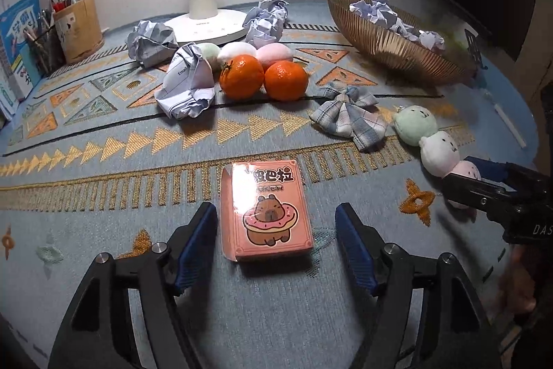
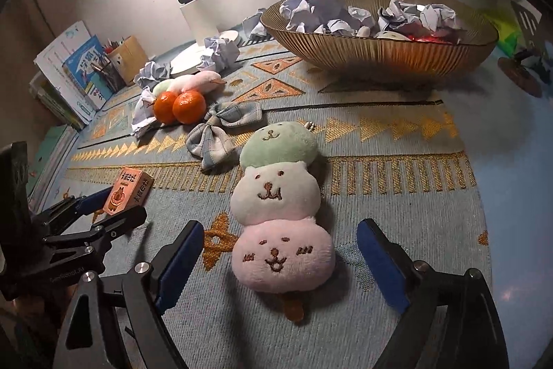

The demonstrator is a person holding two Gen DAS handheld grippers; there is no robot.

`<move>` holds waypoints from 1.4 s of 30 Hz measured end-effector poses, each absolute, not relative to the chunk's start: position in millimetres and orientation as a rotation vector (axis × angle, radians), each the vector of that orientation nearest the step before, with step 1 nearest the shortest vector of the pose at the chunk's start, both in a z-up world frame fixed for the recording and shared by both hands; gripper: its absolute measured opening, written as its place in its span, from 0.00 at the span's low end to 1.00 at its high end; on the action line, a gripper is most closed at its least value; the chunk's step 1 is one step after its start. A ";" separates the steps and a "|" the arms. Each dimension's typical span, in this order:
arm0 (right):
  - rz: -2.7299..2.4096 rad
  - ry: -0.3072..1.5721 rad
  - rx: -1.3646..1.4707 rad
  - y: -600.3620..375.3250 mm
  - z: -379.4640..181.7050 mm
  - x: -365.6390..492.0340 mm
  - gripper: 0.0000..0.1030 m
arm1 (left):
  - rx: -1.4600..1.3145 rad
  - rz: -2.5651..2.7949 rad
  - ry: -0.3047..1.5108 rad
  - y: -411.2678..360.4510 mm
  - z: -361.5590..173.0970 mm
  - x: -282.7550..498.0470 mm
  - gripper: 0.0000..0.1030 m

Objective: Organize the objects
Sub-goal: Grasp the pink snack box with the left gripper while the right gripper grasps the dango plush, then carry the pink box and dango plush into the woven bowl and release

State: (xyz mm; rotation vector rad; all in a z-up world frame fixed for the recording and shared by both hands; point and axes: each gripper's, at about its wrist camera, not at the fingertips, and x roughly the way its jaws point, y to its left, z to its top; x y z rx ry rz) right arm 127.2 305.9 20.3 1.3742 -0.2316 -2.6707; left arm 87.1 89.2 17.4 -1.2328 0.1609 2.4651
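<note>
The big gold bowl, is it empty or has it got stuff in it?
Not empty. The gold bowl holds many crumpled paper balls.

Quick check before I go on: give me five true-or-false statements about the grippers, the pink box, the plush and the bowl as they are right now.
1. The left gripper has its jaws open around the pink box, pads not touching it. True.
2. The right gripper is shut on the dumpling plush. False: its jaws are open, with the plush lying between them on the mat.
3. The ribbed bowl holds crumpled paper. True.
4. Both oranges are in the bowl. False: they sit on the mat beside a crumpled paper ball.
5. The pink box stands upright. False: it lies flat, capybara picture up.
</note>
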 end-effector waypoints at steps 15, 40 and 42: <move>-2.719 -0.301 1.279 306.9 30.0 142.4 0.47 | -1.147 2.539 0.170 92.3 25.2 100.2 0.36; -3.022 -0.514 1.193 440.4 127.6 30.3 0.71 | -0.771 2.377 0.047 275.5 135.9 -15.6 0.73; -2.964 -0.590 1.138 441.4 122.9 47.5 0.71 | -0.787 2.361 0.040 262.7 132.1 -8.2 0.73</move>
